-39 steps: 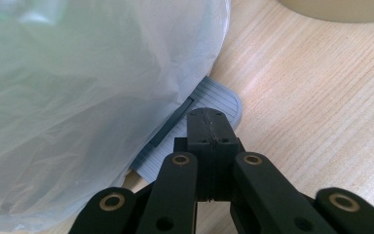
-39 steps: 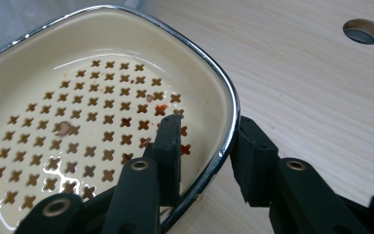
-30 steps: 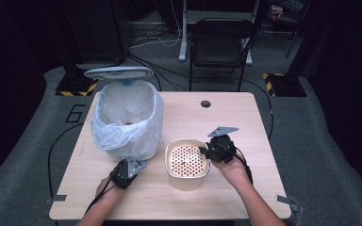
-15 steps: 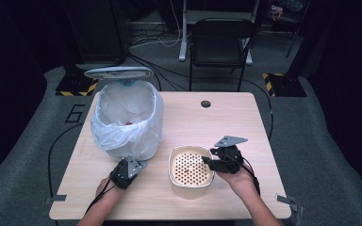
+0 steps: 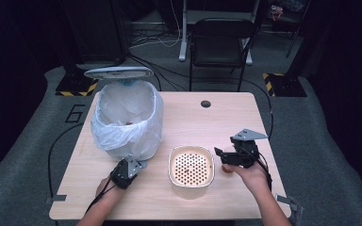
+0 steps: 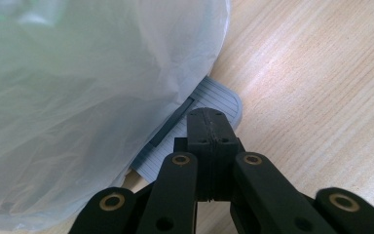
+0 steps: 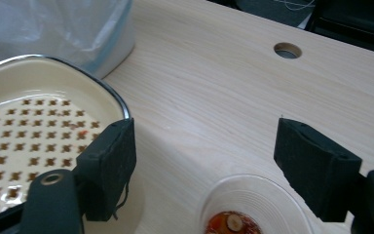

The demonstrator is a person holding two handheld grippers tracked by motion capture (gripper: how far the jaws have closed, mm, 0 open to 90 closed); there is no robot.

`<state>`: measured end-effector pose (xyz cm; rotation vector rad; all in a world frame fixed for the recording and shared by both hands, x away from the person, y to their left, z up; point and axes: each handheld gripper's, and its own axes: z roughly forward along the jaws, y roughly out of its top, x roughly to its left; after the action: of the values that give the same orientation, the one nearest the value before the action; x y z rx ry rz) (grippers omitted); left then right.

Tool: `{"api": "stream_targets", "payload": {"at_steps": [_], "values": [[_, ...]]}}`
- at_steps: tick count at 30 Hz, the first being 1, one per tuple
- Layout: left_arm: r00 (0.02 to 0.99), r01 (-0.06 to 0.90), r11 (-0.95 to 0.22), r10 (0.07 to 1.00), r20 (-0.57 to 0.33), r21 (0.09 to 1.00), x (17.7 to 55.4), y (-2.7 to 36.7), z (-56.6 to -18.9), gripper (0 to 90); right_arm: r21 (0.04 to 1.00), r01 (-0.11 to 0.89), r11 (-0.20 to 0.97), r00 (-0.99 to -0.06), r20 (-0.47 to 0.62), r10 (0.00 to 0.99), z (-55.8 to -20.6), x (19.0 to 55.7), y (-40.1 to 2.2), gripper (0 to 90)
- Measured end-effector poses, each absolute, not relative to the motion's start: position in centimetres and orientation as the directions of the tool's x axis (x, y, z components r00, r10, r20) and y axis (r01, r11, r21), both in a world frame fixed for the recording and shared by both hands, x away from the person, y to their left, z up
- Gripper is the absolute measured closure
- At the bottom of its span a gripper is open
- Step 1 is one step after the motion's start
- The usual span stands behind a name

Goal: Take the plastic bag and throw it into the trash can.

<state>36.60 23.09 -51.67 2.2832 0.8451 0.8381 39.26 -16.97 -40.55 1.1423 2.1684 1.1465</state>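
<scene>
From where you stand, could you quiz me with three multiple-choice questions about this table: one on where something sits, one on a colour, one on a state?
1. Where is the bowl?
A. between the two grippers
B. inside the bin
C. on the chair

2. What colour is the bag lining the bin?
A. black
B. white
C. red

3. How is the left gripper?
A. wide open
B. fingers closed together, over the bin's pedal
C. holding the bowl

Answers:
1. A; the high view shows the bowl on the table with the left gripper on one side and the right gripper on the other.
2. B; the translucent white plastic folds over the rim.
3. B; the left gripper view shows the fingers meeting with no gap above the grey ribbed pedal.
</scene>
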Motion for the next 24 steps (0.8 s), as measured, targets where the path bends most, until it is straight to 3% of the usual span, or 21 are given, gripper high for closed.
{"api": "stream_targets", "payload": {"at_steps": [7,24], "values": [[0.605,0.362,-0.644,0.712,0.356,0.674,36.6,23.1,-51.7,90.0,0.817,0.481,0.317,-0.526,-0.019,0.850,-41.8,39.6,-18.6,15.4],[0.604,0.360,-0.644,0.712,0.358,0.675,36.6,23.1,-51.7,90.0,0.797,0.531,0.288,-0.510,0.030,0.859,-44.3,39.3,-19.7,13.5]]}}
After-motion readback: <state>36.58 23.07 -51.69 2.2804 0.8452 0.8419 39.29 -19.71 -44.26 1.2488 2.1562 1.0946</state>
